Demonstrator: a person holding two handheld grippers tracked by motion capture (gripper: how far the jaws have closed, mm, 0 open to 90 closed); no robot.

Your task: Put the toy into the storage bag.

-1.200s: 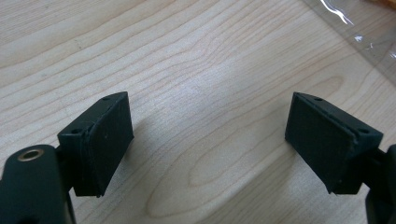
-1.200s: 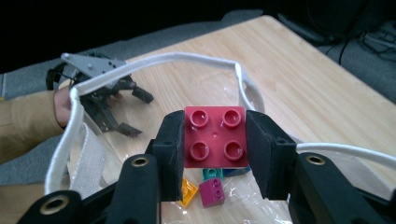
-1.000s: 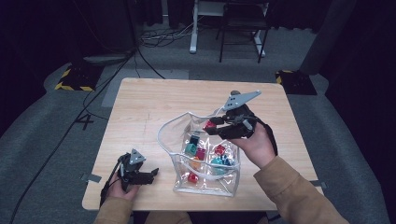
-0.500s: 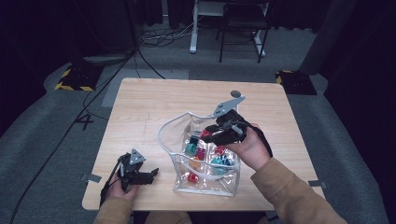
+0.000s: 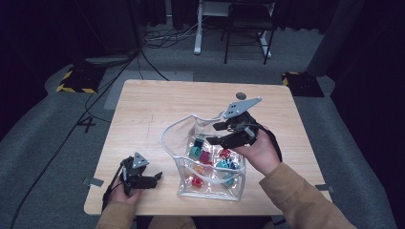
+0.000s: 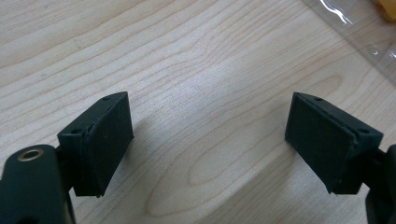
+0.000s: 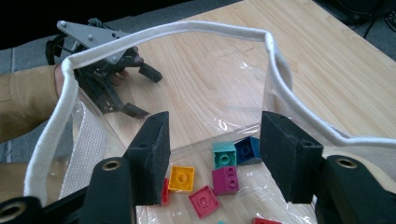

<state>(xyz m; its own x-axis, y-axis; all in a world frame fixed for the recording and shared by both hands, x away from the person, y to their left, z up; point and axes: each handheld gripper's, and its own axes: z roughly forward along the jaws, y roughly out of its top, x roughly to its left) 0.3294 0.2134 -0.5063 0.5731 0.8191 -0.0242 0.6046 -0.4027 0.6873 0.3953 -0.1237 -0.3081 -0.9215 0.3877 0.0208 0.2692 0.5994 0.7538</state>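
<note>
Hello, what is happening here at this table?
A person works at a wooden table with a claw in each hand. The right claw hangs open over the mouth of a clear bag that holds coloured bricks; it grips nothing. The left claw rests open on the table beside the bag, also empty.

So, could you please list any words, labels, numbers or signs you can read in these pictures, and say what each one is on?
"4": a mark that reads like this digit on the grey floor left of the light wooden table.
No text readable on the clear plastic bag with white trim, the coloured toy bricks or either gripper.
</note>
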